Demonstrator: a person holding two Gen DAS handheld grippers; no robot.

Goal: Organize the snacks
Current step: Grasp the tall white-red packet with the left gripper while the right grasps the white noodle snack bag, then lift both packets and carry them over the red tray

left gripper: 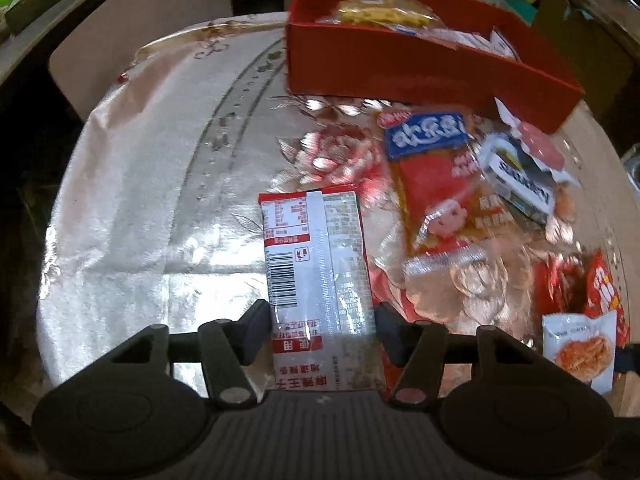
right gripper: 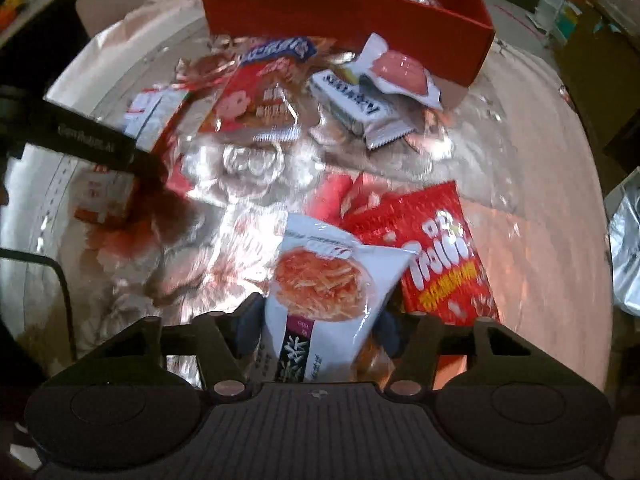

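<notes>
My left gripper [left gripper: 320, 326] is shut on a red and silver snack packet [left gripper: 316, 276], printed back side up, held over the table. My right gripper [right gripper: 318, 326] is shut on a white pouch with a picture of orange shreds [right gripper: 324, 280]; the pouch also shows in the left wrist view [left gripper: 580, 350]. A red box [left gripper: 420, 64] stands at the far side with a yellow packet [left gripper: 384, 10] and white packets inside; it also shows in the right wrist view [right gripper: 344, 8]. Loose snacks lie between the grippers and the box.
On the shiny flowered tablecloth [left gripper: 140, 200] lie a red and blue clear bag [left gripper: 436, 176], a white and black bar [left gripper: 516, 178], a pink jelly cup [right gripper: 400, 68] and a red Korean-lettered bag [right gripper: 436, 256]. The left gripper's black body [right gripper: 92, 140] shows at the left.
</notes>
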